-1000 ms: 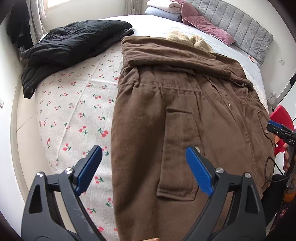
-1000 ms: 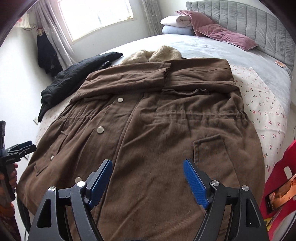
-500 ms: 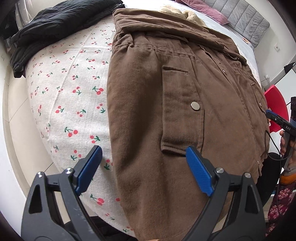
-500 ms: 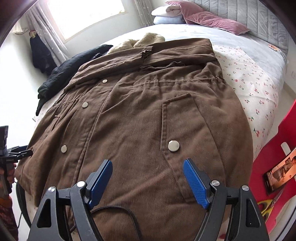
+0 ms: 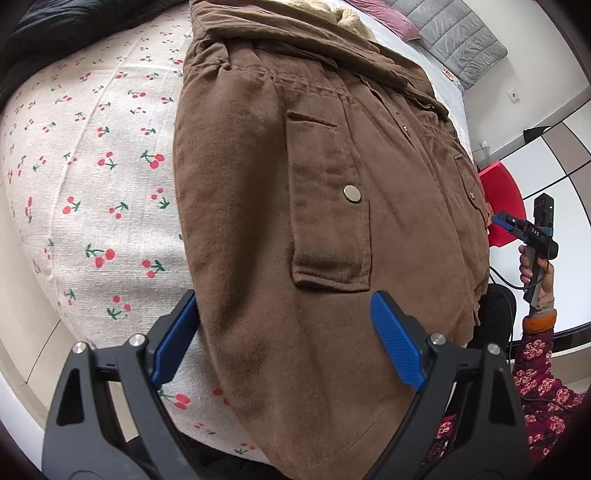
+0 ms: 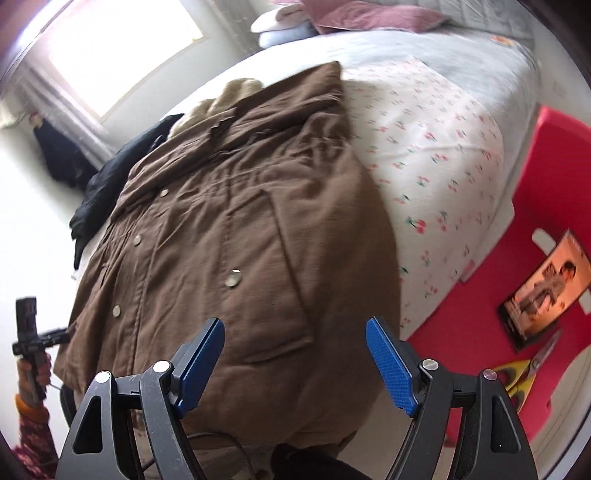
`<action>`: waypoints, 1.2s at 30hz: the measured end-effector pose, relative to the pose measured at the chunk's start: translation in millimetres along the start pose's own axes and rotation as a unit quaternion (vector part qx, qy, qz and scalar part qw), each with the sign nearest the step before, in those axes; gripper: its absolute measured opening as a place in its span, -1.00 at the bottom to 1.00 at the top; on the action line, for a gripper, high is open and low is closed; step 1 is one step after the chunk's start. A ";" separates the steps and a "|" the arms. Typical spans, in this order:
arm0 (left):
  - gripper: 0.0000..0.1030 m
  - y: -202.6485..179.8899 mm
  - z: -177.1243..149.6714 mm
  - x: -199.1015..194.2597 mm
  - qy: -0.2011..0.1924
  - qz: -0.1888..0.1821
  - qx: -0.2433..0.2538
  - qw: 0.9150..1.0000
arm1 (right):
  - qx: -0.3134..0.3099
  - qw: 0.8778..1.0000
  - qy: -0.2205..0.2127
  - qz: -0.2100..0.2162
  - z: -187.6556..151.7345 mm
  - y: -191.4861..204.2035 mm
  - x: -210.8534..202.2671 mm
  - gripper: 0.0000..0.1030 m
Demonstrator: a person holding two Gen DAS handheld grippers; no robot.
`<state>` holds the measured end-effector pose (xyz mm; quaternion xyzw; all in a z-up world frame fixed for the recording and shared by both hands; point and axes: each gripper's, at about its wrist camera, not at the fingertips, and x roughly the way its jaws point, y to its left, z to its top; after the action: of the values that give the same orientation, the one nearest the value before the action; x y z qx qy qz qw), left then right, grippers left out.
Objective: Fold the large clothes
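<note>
A large brown coat (image 5: pixel 295 206) with snap buttons and flap pockets lies flat on the bed, sleeves folded across its top, hem hanging over the near edge. It also shows in the right wrist view (image 6: pixel 229 236). My left gripper (image 5: pixel 284 339) is open and empty, low over the hem's left corner. My right gripper (image 6: pixel 295 362) is open and empty, low over the hem's right side. The right gripper also shows at the right edge of the left wrist view (image 5: pixel 517 225), and the left gripper at the left edge of the right wrist view (image 6: pixel 40 339).
The cherry-print sheet (image 5: pixel 92 177) covers the bed. A black jacket (image 6: pixel 110 181) lies at the far left. Pink and pale pillows (image 6: pixel 354 18) are at the headboard. A red stool (image 6: pixel 550 206) with a phone (image 6: pixel 546 291) and scissors (image 6: pixel 543 354) stands right of the bed.
Both grippers have pulled back and dropped toward the coat's hem at the near bed edge. Both stay open. The coat has not moved.
</note>
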<state>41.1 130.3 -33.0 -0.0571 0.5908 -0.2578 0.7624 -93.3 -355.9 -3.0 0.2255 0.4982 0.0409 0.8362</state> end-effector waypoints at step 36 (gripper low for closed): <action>-0.74 -50.9 13.9 -50.1 -0.099 -0.207 -0.061 0.971 | -0.077 0.975 -0.084 0.190 -2.9 40.8 -86.2 -0.98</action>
<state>29.0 106.5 34.6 -0.2502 0.5021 -0.3668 0.7421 -132.5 -343.7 83.1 0.2539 0.3691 0.2184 0.8669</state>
